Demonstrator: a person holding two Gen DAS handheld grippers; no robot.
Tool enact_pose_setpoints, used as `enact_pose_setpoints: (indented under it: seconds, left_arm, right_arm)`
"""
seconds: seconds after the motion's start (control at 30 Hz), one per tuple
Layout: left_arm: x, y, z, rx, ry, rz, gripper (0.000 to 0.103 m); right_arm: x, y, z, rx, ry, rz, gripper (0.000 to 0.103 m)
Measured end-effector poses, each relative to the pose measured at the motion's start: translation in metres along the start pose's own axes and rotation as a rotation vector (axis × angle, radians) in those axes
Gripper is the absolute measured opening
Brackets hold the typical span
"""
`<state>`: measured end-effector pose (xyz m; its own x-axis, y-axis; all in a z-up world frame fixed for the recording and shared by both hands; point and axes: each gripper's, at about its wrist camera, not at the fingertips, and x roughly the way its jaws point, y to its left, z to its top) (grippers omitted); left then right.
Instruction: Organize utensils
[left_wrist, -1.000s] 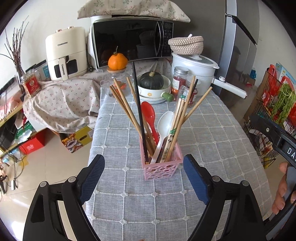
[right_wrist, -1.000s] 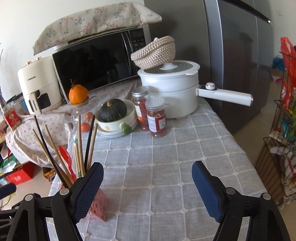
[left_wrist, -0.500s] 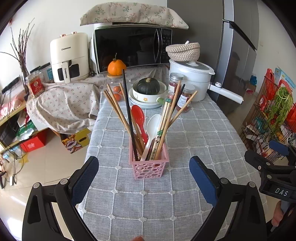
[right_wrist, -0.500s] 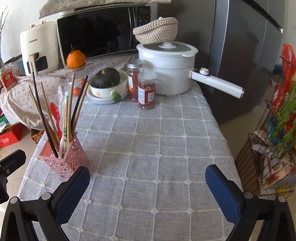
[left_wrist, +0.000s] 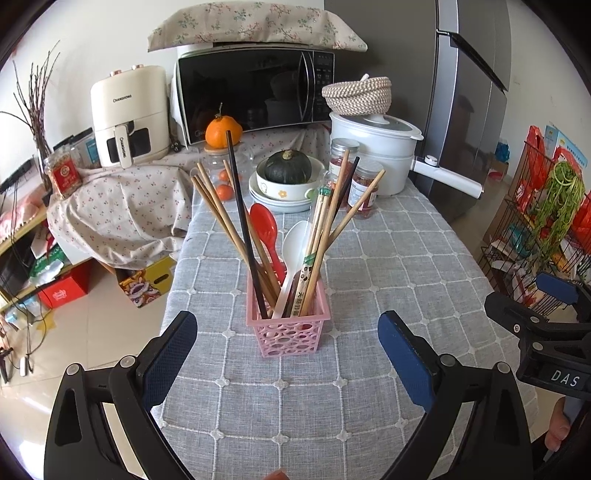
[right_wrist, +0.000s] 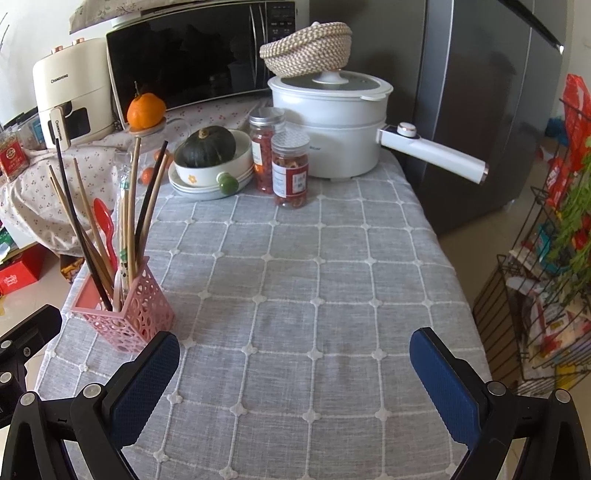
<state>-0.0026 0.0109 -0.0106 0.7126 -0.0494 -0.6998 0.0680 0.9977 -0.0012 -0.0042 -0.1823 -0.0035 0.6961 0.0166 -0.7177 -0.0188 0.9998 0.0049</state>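
A pink perforated utensil holder stands on the grey checked tablecloth. It holds several wooden chopsticks, a black chopstick, a red spoon and a white spoon. My left gripper is open and empty, just in front of the holder. My right gripper is open and empty over bare cloth, with the holder to its left. The right gripper also shows at the left wrist view's right edge.
At the table's far end stand a white pot with a long handle, two jars, and a bowl with a green squash. A microwave, air fryer and fridge lie beyond. A wire rack stands right.
Both grippers have pulled back and up from the table. The holder now looks farther off in both views, and it has not moved on the cloth.
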Motion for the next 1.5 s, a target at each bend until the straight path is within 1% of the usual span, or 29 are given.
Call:
enact_pose_setpoints:
  seconds: [1.5]
  left_arm:
    - [0.0017, -0.0013, -0.0014, 0.01, 0.001, 0.006, 0.1]
  right_arm:
    - [0.0037, 0.0039, -0.0017, -0.01, 0.005, -0.008, 0.102]
